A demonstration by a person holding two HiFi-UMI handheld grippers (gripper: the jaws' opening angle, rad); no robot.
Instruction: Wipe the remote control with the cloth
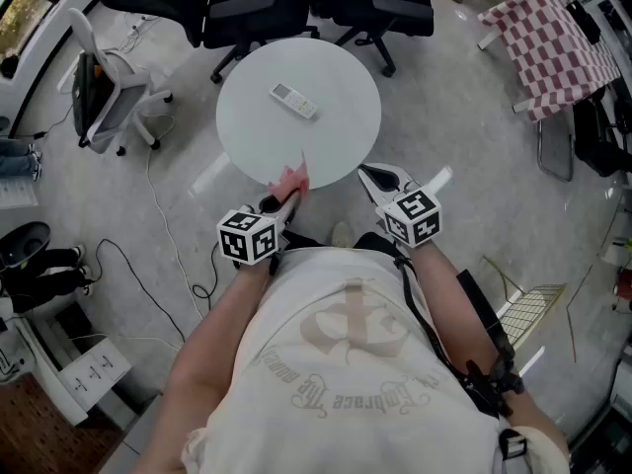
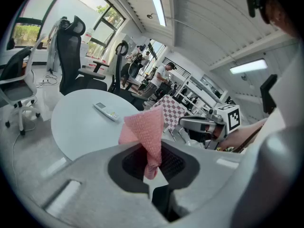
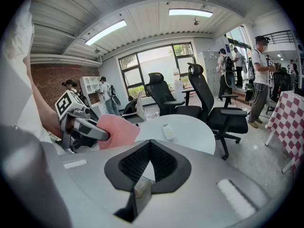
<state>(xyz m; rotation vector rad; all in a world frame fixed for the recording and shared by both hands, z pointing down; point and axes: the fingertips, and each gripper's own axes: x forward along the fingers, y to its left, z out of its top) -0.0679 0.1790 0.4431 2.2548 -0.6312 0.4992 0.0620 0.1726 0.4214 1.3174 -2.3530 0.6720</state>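
On round white table (image 1: 341, 136) — remote (image 1: 294, 101); chairs (image 1: 259, 8) beyond.

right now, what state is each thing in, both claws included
left claw: shut on the cloth
right claw: shut, empty
cloth: bunched and pinched, held in the air
remote control: lying flat on the round table, untouched

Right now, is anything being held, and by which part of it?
The left hand-held gripper pinches the pink cloth by one bunched end. The right hand-held gripper is shut on nothing.
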